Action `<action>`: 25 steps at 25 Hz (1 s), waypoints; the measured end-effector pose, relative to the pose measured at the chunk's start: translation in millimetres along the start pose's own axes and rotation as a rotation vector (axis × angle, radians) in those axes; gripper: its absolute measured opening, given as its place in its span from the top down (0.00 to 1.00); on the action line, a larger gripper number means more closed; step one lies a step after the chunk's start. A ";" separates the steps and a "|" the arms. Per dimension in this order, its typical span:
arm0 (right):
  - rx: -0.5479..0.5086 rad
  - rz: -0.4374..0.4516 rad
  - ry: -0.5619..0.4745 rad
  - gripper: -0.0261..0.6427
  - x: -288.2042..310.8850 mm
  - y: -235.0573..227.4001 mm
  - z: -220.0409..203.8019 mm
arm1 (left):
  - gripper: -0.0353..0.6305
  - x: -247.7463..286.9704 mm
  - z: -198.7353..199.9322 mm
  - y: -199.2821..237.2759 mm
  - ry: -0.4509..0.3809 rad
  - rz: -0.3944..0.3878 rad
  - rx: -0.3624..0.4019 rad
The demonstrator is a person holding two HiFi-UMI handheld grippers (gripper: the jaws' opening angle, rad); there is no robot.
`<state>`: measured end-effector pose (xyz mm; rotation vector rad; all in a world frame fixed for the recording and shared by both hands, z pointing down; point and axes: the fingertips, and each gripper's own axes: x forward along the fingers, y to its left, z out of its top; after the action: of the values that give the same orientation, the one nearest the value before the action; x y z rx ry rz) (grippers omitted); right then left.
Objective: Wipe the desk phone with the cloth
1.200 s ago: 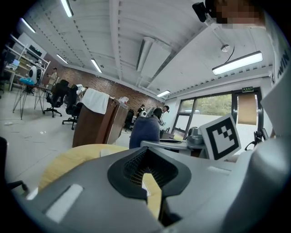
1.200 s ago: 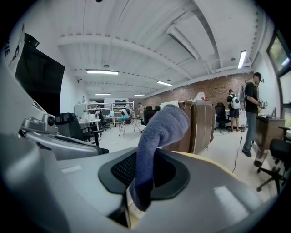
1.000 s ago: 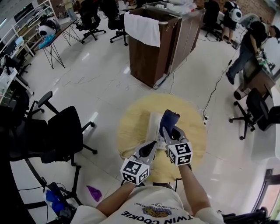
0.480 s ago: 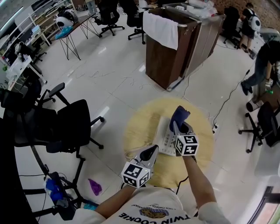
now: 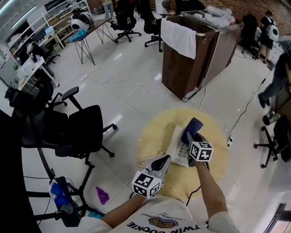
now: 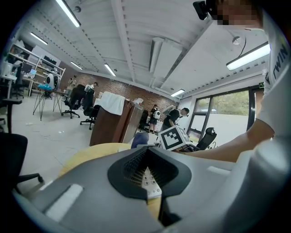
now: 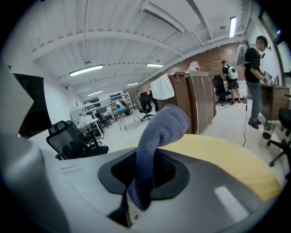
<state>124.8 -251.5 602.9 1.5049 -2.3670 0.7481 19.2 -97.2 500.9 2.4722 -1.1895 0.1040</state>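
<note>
It was a large open-plan office, part lab. Under the jaws a phone [image 5: 177, 143] lay on a round yellow desk [image 5: 152, 136]. Left of the jaws, black swivel chairs [image 5: 79, 127] stood on a glossy white floor [image 5: 127, 86]. Farther left, shelves [image 5: 43, 20] held gear near a trestle desk [image 5: 93, 29]. Beyond the jaws stood a wooden cabinet [image 5: 200, 54] draped with a white towel [image 5: 178, 37]. Past it, people [image 5: 272, 31] worked by a brick wall [image 7: 207, 54]. Tube lights [image 6: 68, 12] lined the ceiling, and tall windows [image 6: 227, 113] stood off to the right.
</note>
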 end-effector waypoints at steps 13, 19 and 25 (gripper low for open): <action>-0.014 0.006 0.057 0.86 -27.8 27.7 -45.6 | 0.96 -5.0 -0.3 -12.2 -0.002 -0.074 0.010; -0.021 -0.005 0.069 0.86 -41.4 41.0 -62.4 | 0.96 -16.0 -3.9 -16.2 -0.002 -0.108 0.013; -0.019 -0.020 0.083 0.86 -53.9 56.3 -81.2 | 0.96 -25.8 -5.7 -17.7 -0.002 -0.143 0.012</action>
<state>92.5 -147.2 630.1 1.4586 -2.2891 0.7661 16.9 -66.1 494.5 2.5587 -1.0115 0.0692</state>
